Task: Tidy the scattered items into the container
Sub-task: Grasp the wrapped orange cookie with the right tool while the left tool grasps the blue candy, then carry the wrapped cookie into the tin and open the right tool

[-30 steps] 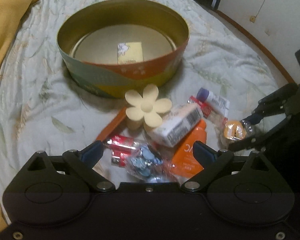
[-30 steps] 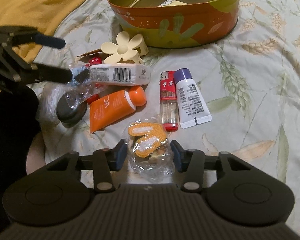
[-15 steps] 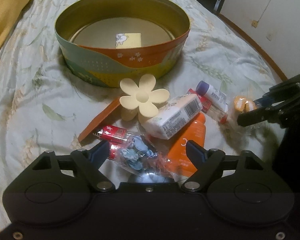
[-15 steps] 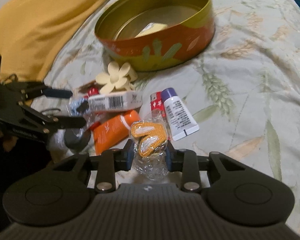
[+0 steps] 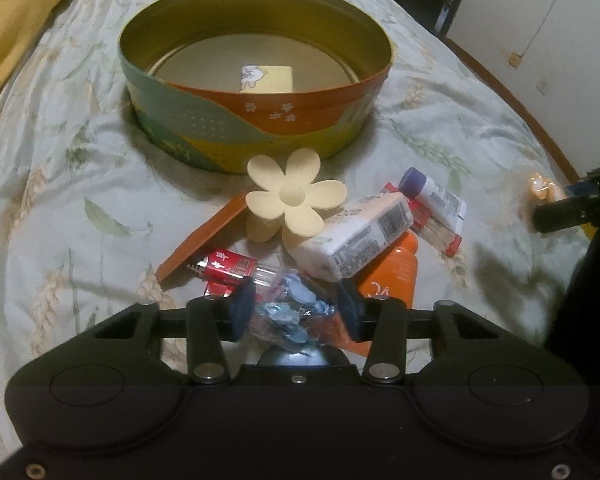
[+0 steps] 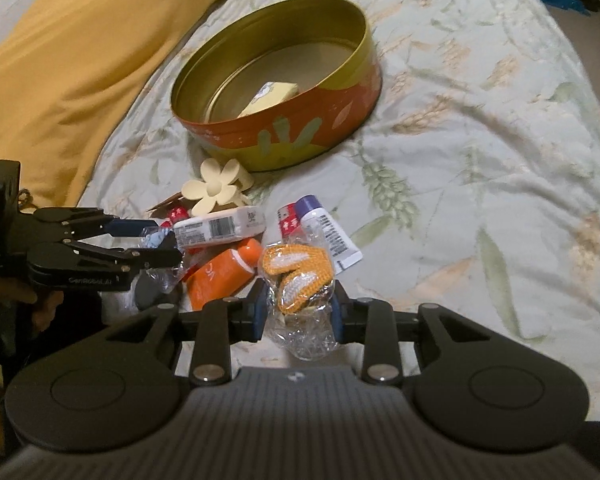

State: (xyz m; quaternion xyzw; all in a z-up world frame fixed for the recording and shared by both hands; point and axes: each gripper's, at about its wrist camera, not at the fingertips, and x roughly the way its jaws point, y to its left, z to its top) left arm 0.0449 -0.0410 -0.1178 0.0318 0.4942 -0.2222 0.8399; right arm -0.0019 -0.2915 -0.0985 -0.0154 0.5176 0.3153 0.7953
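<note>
Carrying a clear packet of orange crocheted pieces [image 6: 298,274] clamped in our right gripper [image 6: 298,312], left gripper [image 5: 296,310] closed around a blue-trinket bag [image 5: 290,312], we next release into the round orange-and-gold tin [image 6: 300,136] ahead.

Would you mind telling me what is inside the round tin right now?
Inside the round tin lies one small yellow packet with a cartoon print, flat on the bottom. The rest of the visible floor is bare; the strip behind the near wall is hidden in both views.
</note>
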